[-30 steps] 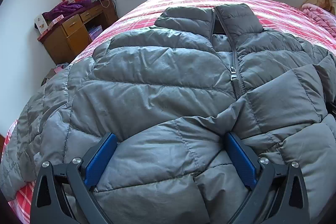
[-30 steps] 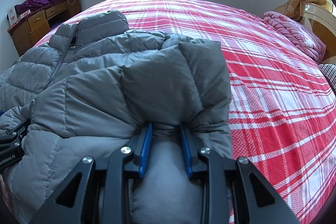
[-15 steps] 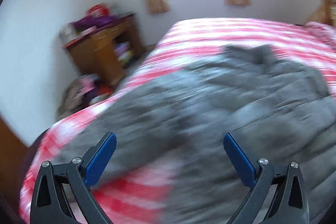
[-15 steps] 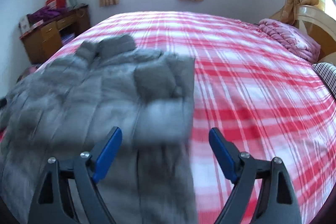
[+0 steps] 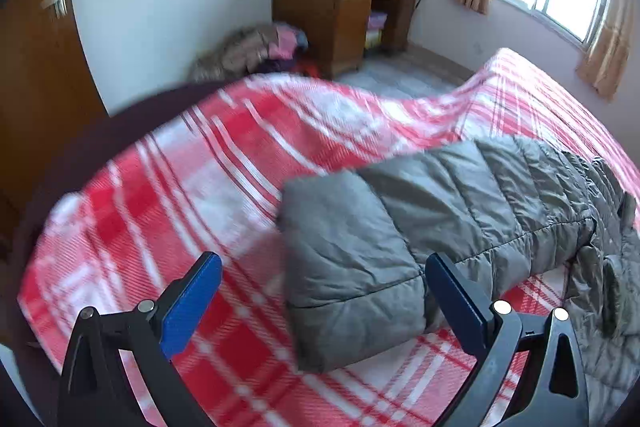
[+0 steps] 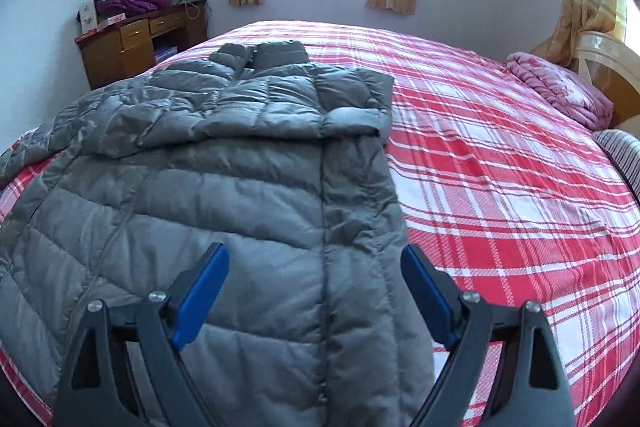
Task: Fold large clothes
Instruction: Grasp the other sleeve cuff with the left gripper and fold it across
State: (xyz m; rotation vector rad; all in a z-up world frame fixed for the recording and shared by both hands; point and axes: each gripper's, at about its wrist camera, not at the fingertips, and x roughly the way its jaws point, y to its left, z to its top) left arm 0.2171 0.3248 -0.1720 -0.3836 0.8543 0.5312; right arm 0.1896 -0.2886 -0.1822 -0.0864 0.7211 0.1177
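A grey quilted puffer jacket (image 6: 224,187) lies spread on the bed, collar toward the window, its right sleeve folded across the chest. Its left sleeve (image 5: 400,227) stretches out flat to the side, cuff end toward me in the left wrist view. My left gripper (image 5: 324,303) is open and empty, hovering just above the cuff. My right gripper (image 6: 316,291) is open and empty, hovering over the jacket's lower right side near the hem.
The bed has a red and white plaid sheet (image 6: 500,167). A wooden desk (image 5: 340,11) with clutter stands by the wall, with a pile of clothes (image 5: 248,51) on the floor beside it. A pink blanket (image 6: 560,91) lies near the headboard.
My right gripper let go of the folded right sleeve, opened and pulled back. My left gripper swung left, from over the jacket's body to the outstretched left sleeve's cuff.
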